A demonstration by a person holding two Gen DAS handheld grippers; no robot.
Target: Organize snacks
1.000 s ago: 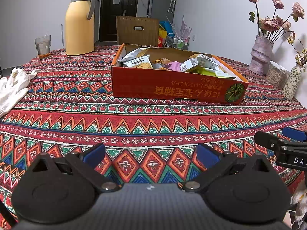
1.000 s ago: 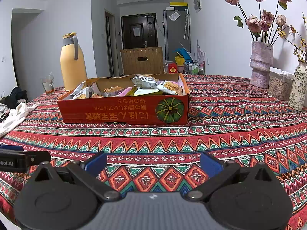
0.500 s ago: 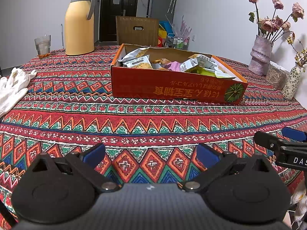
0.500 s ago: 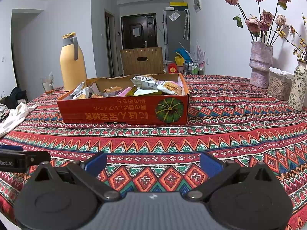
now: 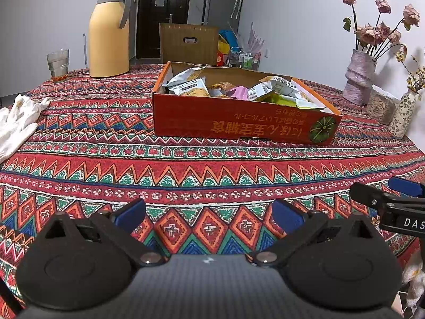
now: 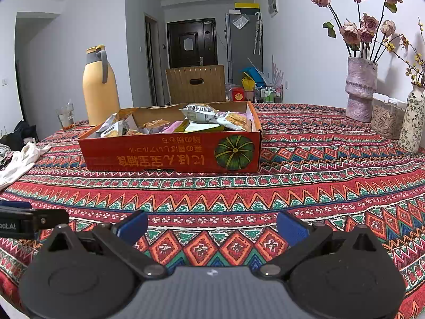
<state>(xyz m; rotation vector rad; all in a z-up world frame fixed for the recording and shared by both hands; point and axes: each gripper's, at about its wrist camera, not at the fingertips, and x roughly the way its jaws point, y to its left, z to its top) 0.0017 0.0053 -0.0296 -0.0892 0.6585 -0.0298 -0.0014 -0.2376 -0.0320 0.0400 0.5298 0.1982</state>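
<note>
A shallow red cardboard box (image 5: 239, 122) stands on the patterned tablecloth, also in the right wrist view (image 6: 170, 154). Several snack packets (image 5: 191, 87) lie loose inside it, among them white, pink and green ones (image 6: 212, 119). My left gripper (image 5: 208, 214) is open and empty, low over the cloth near the table's front edge, well short of the box. My right gripper (image 6: 212, 226) is open and empty, level with it on the right. Each gripper shows at the edge of the other's view (image 5: 385, 202).
A yellow thermos jug (image 5: 109, 32) and a glass (image 5: 58, 65) stand at the back left. White gloves (image 5: 16, 122) lie at the left edge. Vases with dried flowers (image 6: 361, 90) and a clear container (image 6: 385, 118) stand at the right. A wooden chair (image 6: 196, 83) is behind the table.
</note>
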